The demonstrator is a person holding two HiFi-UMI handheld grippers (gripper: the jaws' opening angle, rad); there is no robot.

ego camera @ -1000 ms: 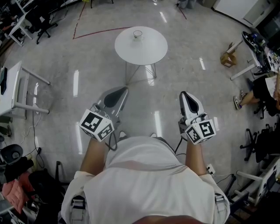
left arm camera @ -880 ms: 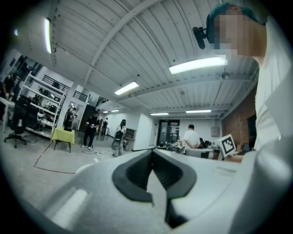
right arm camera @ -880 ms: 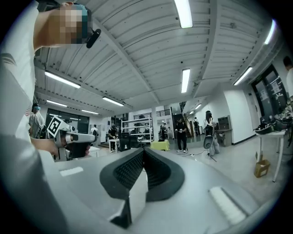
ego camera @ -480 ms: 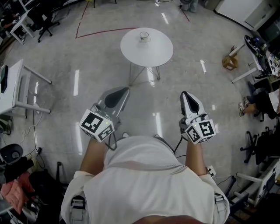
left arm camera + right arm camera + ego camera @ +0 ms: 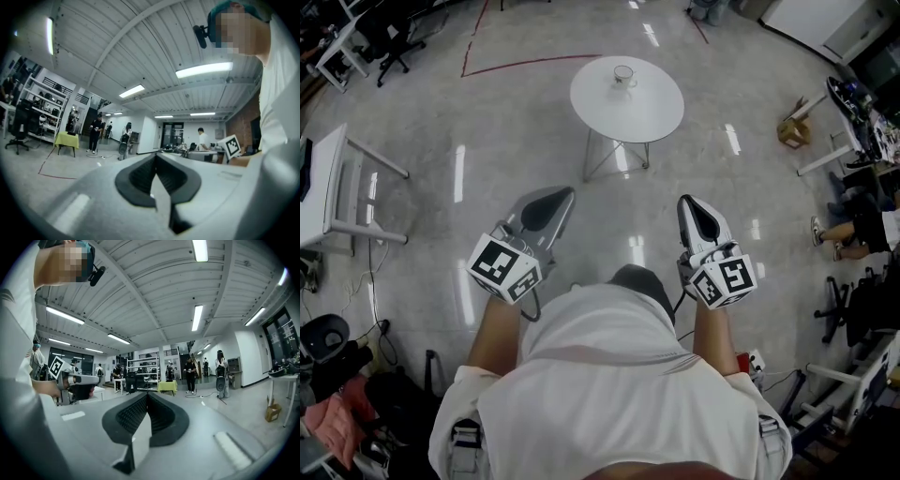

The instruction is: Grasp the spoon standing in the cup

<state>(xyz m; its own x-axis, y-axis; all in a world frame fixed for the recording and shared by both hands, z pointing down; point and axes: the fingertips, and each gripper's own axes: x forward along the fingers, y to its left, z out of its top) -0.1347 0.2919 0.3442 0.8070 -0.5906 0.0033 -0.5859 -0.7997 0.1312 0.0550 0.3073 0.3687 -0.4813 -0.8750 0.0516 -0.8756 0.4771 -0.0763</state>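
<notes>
**Head view:** round white bench [image 5: 652,112] on wire legs stands on the glossy floor [image 5: 487,141], well ahead of the person. Clear cup [image 5: 623,74] sits near the bench's far edge, a bit left of centre. Spoon is too small to make out at this range. Left claw [image 5: 566,195] & right claw [image 5: 684,201] are held side by side in front of the white shirt [image 5: 600,375]. Both point fwd toward the bench and are well apart from it. Red line [image 5: 534,64] runs on the floor left of the bench. White desk [image 5: 333,183] at the left edge.

**Left gripper view:** left claw's jaws are closed, tips meeting, nothing between them. It aims level across an open hall under a ribbed ceiling w/ strip lights [image 5: 205,69]. A few ppl [image 5: 96,133] stand far back, next to a yellow-green cloth [image 5: 66,139] draped on a low stand. Right claw's cube [image 5: 231,146] shows at the right.

**Right gripper view:** right claw's jaws are also closed tip to tip, empty. Left claw's cube [image 5: 56,365] is at the left, w/ the hand behind it. Shelving rack [image 5: 145,369] stands far back at centre, the yellow-green cloth just right of it.
</notes>
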